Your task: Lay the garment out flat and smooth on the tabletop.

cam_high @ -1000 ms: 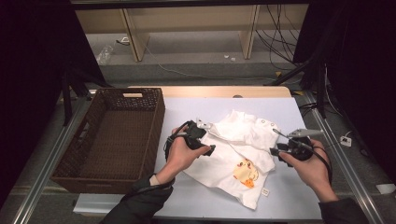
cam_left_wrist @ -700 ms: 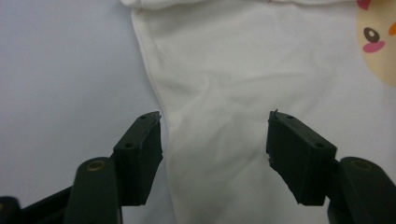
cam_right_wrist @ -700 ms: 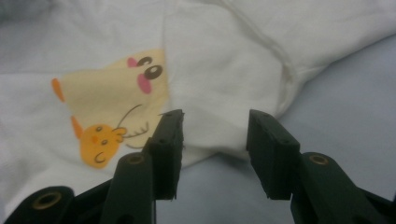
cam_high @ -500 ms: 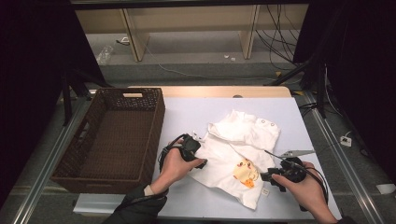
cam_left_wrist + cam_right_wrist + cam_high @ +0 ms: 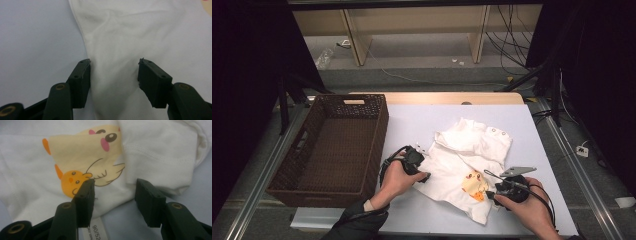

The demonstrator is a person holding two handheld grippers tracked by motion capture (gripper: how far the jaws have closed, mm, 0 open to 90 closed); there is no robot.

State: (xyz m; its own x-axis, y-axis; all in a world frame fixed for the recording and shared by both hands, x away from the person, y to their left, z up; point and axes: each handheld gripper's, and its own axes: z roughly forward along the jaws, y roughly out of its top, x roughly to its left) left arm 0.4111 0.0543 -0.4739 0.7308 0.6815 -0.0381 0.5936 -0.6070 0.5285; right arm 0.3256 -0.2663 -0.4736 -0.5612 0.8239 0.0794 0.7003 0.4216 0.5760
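Straddling the white baby shirt hem with my left claw, jaws apart and closing; right claw, opening, brackets the lower edge by the duck print. Pinch fabric only, not the surface.

label: print cut off at bottom edge | shirt: runs past frame edges

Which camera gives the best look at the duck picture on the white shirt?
The right gripper view: the duck print is close and sharp, faces and wing lines clear. The high view shows it as a small yellow-orange patch. In the left gripper view, plain white cloth lies between the jaws.
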